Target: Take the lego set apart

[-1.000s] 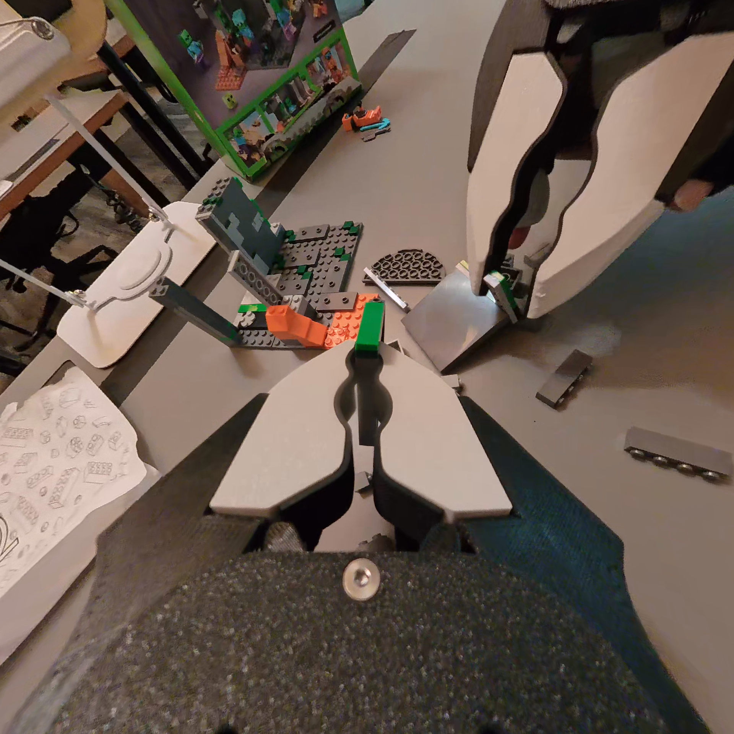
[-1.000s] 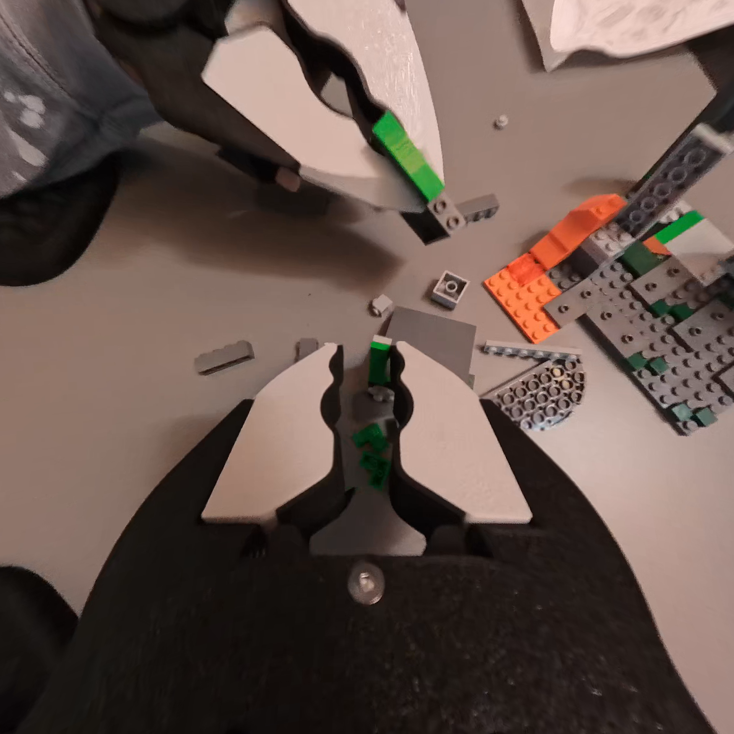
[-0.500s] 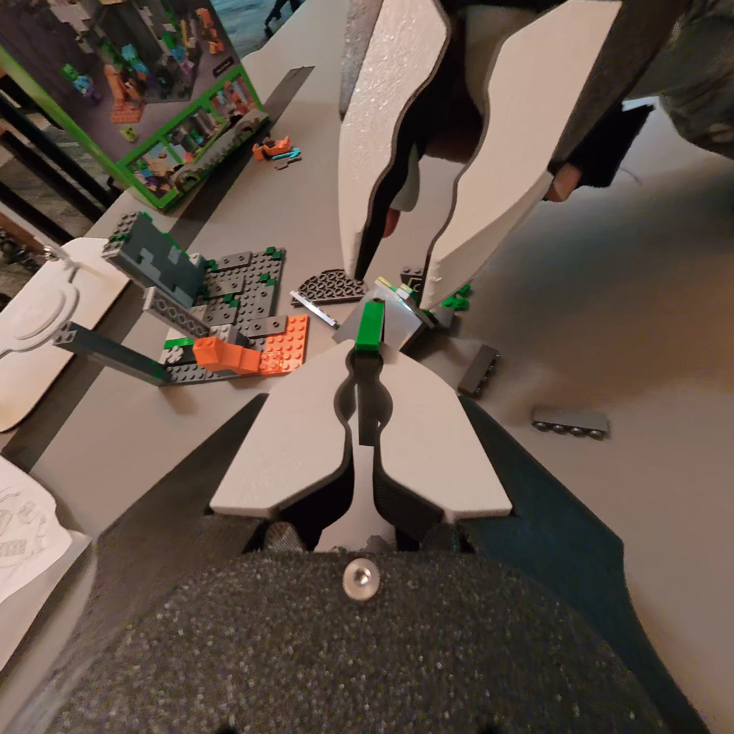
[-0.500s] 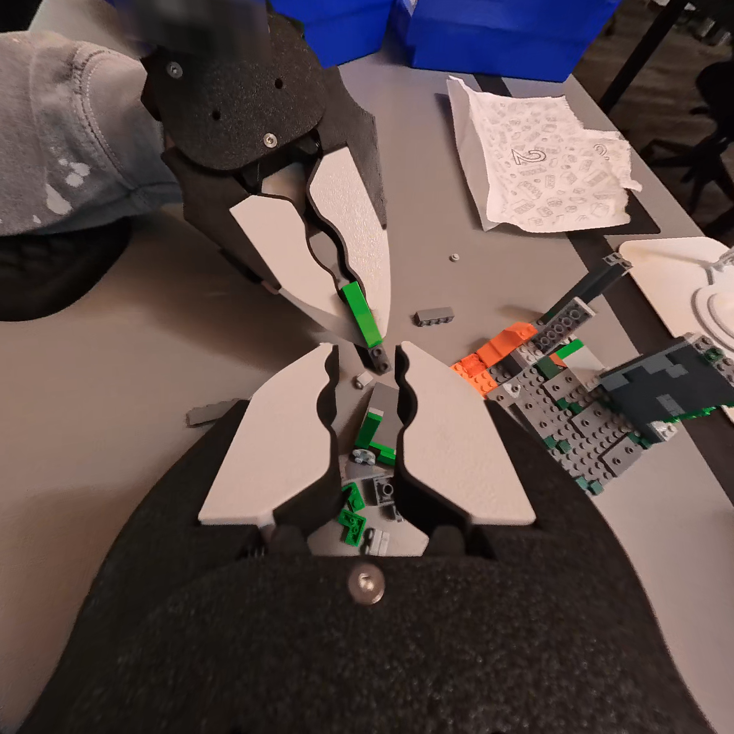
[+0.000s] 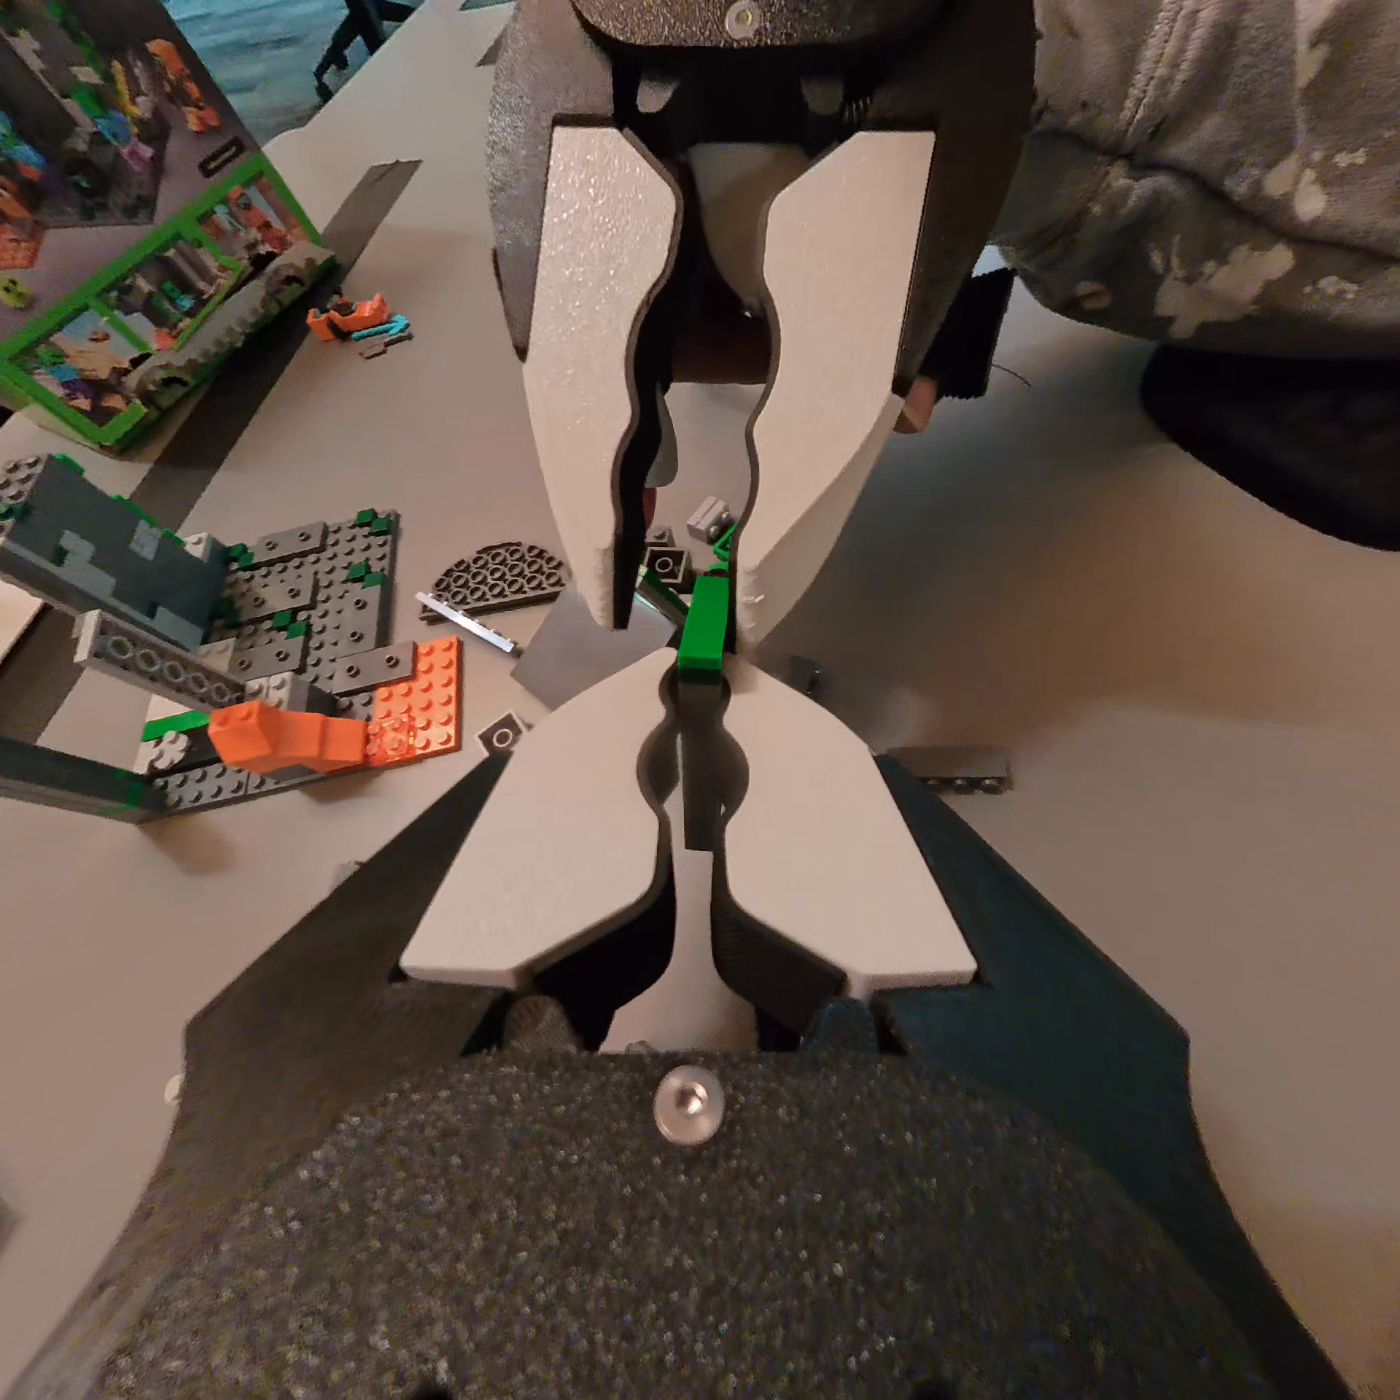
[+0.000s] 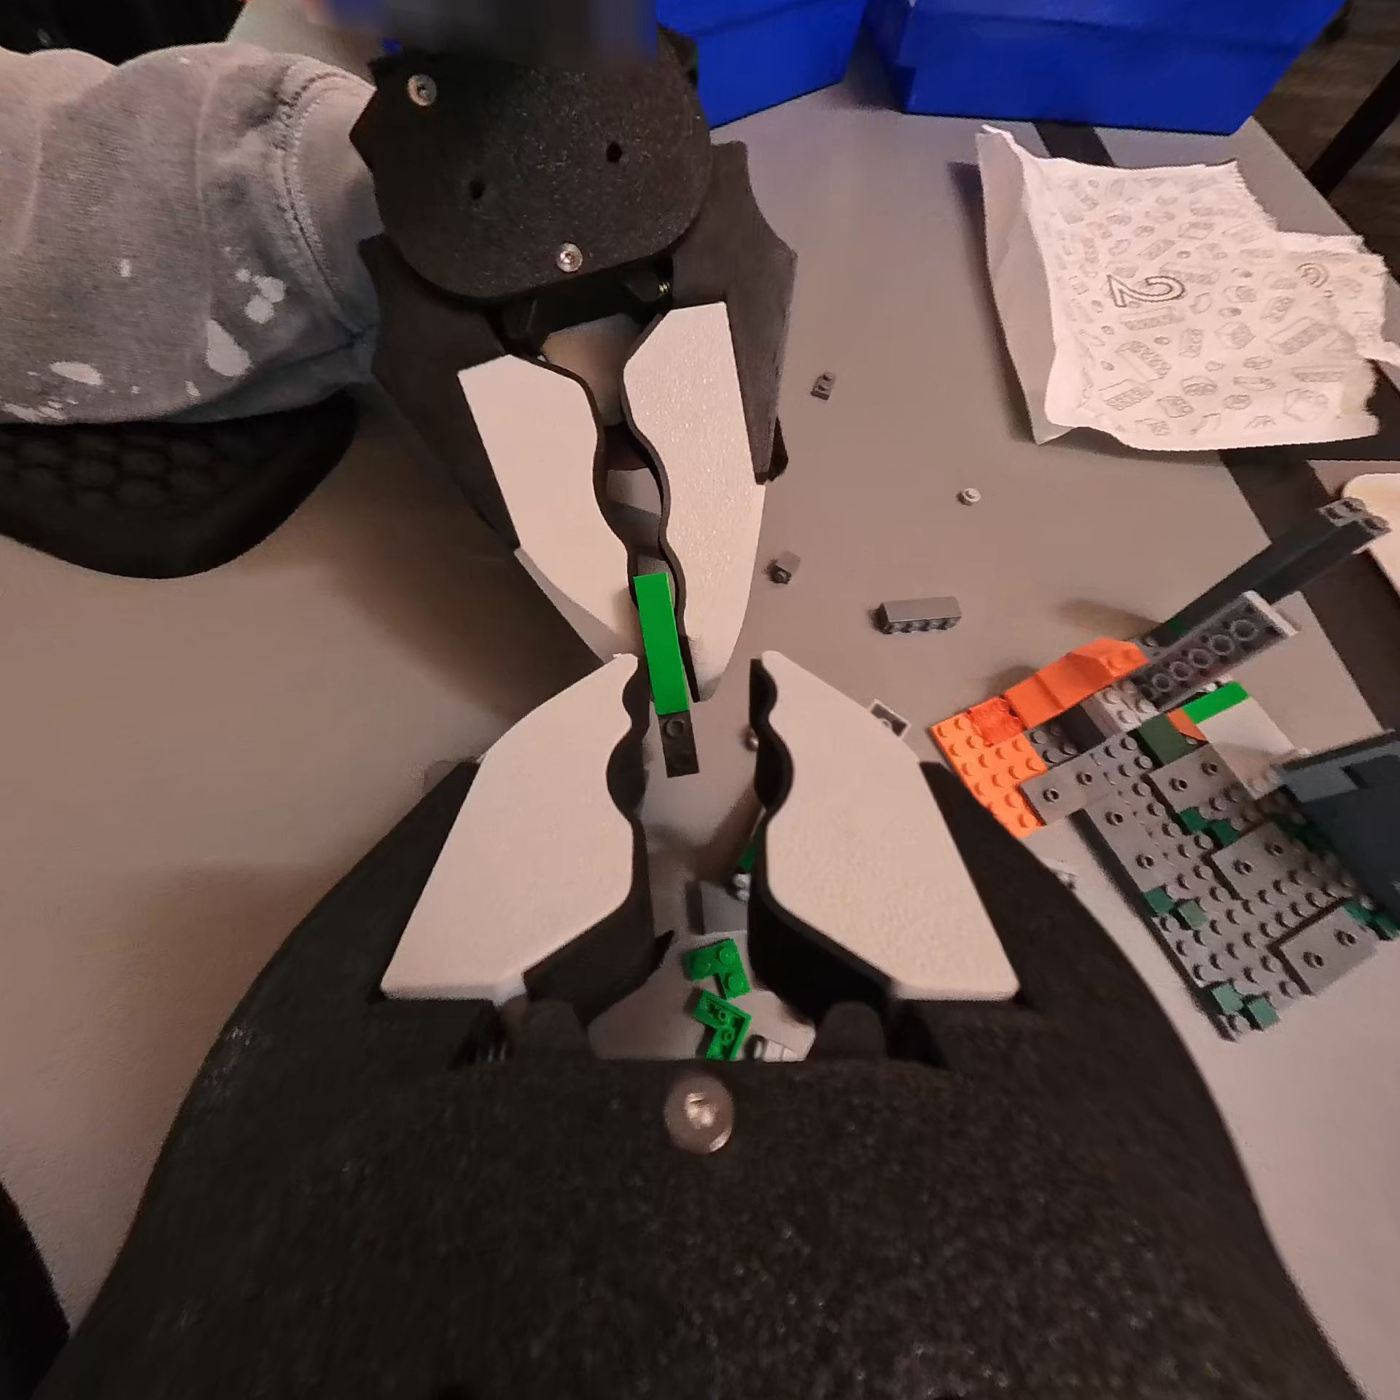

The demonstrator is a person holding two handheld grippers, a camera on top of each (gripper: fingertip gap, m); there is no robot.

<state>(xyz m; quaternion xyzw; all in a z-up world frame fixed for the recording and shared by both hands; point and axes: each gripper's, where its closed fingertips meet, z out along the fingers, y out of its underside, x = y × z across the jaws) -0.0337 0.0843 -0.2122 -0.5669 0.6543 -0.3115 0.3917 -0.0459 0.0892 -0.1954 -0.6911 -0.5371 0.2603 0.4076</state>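
Note:
My left gripper (image 5: pixel 701 668) is shut on a thin stack: a green tile (image 5: pixel 704 621) on a dark plate. In the right wrist view the left gripper (image 6: pixel 667 660) reaches in from the top with the green tile (image 6: pixel 660 644), and the dark plate end (image 6: pixel 678 746) sticks out. My right gripper (image 6: pixel 697 670) is open, tip to tip with the left one. The stack's free end lies between its fingertips, close to the left finger. The right gripper also shows in the left wrist view (image 5: pixel 678 614). The partly built lego set (image 5: pixel 303 621) (image 6: pixel 1212 848) lies on the table.
Small green plates (image 6: pixel 716 992) and a grey tile (image 5: pixel 576 651) lie under the right gripper. A half-round plate (image 5: pixel 500 576), a grey brick (image 6: pixel 917 614) and a dark brick (image 5: pixel 954 776) lie loose. The set's box (image 5: pixel 114 227), a paper bag (image 6: pixel 1182 303) and blue bins (image 6: pixel 1060 53) stand around. Less than 4 cm separates the two grippers' tips. Left tips and right tips are each some 20 centimeters from the partly built lego set (image 5: pixel 303 621). Seen from the right wrist view (image 6: pixel 1195 833) as well.
My right gripper let go of a small green and grey piece, rose and opened wider. Both grippers came together until the green stack's end lies between the right fingertips.

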